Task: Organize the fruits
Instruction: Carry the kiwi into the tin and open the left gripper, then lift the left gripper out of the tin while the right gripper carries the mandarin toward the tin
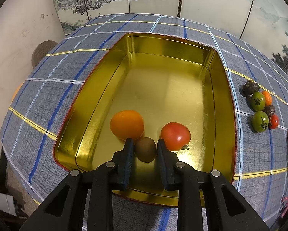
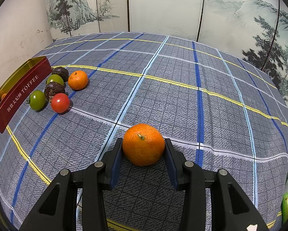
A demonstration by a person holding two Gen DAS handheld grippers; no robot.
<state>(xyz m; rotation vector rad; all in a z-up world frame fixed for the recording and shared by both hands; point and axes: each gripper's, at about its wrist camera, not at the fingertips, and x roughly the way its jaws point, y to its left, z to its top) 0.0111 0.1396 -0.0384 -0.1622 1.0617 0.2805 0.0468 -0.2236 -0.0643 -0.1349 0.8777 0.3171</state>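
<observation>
On the left, the left tongs (image 1: 145, 144) reach down into the gold-lined toffee tin (image 1: 222, 88), their blue pads clamped on a brown kiwi (image 1: 145, 149) that sits on the tin's floor near its front edge. An orange (image 1: 127, 124) lies just left of the kiwi and a red tomato (image 1: 175, 136) just right of it, both inside the tin. Outside the tin's right wall, on the plaid cloth of the surface (image 2: 163, 80), sits a small cluster: two green tomatoes (image 2: 38, 99), two dark wrinkled fruits (image 2: 54, 91), a small red tomato (image 2: 60, 102) and a mandarin (image 2: 78, 80), packed close together. Well to the right of that cluster, the right tongs (image 2: 143, 144) are closed on a second mandarin (image 2: 143, 144), pads pressing its sides; whether it rests on the cloth I cannot tell.
</observation>
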